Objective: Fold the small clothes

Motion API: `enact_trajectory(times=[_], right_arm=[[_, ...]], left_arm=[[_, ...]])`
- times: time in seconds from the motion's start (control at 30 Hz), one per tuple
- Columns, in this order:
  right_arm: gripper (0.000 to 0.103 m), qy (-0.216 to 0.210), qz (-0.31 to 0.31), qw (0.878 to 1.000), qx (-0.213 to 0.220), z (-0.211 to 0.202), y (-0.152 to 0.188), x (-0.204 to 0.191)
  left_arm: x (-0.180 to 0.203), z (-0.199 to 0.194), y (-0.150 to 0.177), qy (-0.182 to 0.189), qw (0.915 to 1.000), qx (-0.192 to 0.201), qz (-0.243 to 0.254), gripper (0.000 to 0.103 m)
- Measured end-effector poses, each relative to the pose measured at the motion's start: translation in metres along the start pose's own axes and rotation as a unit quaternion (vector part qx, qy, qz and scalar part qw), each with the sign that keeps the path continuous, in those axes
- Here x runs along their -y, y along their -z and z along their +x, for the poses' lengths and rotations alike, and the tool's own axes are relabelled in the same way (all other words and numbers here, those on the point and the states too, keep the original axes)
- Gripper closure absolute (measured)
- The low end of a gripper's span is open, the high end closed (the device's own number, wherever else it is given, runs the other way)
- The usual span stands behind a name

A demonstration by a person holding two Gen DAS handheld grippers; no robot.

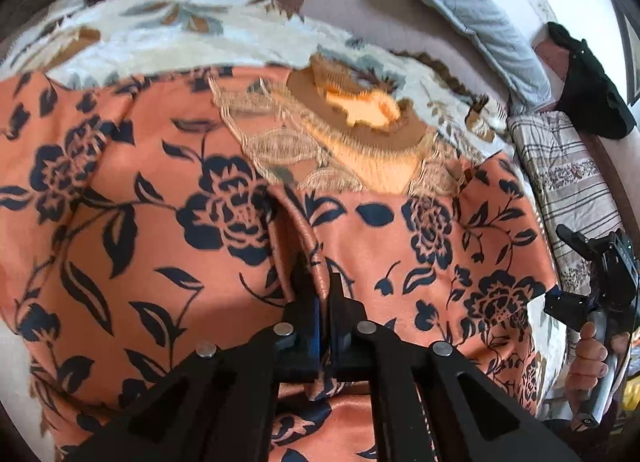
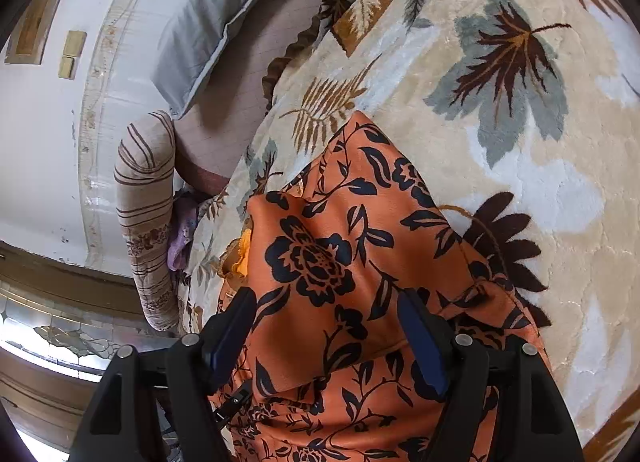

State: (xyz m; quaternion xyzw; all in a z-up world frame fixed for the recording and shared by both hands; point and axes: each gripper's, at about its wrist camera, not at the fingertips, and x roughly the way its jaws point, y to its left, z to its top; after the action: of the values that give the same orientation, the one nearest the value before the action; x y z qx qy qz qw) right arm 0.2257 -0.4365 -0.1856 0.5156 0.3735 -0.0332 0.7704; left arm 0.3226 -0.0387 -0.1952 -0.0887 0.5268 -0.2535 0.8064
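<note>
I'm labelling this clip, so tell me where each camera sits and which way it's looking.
Left wrist: on the left gripper, angled down at the orange floral garment; jaws pinch a fold; a hand holds the other gripper at right.
Right wrist: on the right gripper, open above the garment, facing the leaf blanket.
Shared: garment, blanket, grey pillow.

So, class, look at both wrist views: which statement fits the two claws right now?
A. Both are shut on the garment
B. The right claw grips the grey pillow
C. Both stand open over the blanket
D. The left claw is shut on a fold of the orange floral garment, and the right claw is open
D: the left claw pinches a ridge of the orange floral garment, while the right claw stands wide apart over it.
</note>
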Motion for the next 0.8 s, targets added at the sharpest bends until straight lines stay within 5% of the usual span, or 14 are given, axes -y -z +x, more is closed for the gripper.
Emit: enact_trajectory(times=[0.23, 0.33, 0.4, 0.5, 0.67, 0.7, 0.8], right_arm=[[0.027, -0.018, -0.008, 0.999, 0.038, -0.01, -0.007, -0.004], [0.028, -0.019, -0.024, 0.999, 0.034, -0.004, -0.004, -0.011], [0.041, -0.014, -0.043, 0.999, 0.02, 0.005, 0.0, -0.018], [0.057, 0.03, -0.078, 0.996, -0.008, 0.024, 0.008, -0.026], [0.066, 0.126, -0.087, 0.986, -0.058, 0.058, 0.015, -0.012], [0.067, 0.124, -0.089, 0.987, -0.052, 0.057, 0.014, -0.013], [0.063, 0.123, -0.109, 0.986, -0.04, 0.05, 0.014, -0.023]], left_arm=[[-0.001, -0.055, -0.016, -0.009, 0.9975, 0.069, 0.012, 0.1], [-0.02, -0.078, -0.022, -0.056, 0.9938, 0.095, 0.009, 0.1], [-0.037, -0.082, -0.024, -0.08, 0.9925, 0.092, -0.008, 0.1], [-0.06, -0.069, -0.026, -0.107, 0.9914, 0.061, -0.043, 0.1], [-0.06, -0.055, -0.022, -0.14, 0.989, 0.033, -0.034, 0.098], [-0.059, -0.058, -0.022, -0.143, 0.9886, 0.036, -0.031, 0.093], [-0.064, -0.078, -0.023, -0.158, 0.9842, 0.07, -0.041, 0.046]])
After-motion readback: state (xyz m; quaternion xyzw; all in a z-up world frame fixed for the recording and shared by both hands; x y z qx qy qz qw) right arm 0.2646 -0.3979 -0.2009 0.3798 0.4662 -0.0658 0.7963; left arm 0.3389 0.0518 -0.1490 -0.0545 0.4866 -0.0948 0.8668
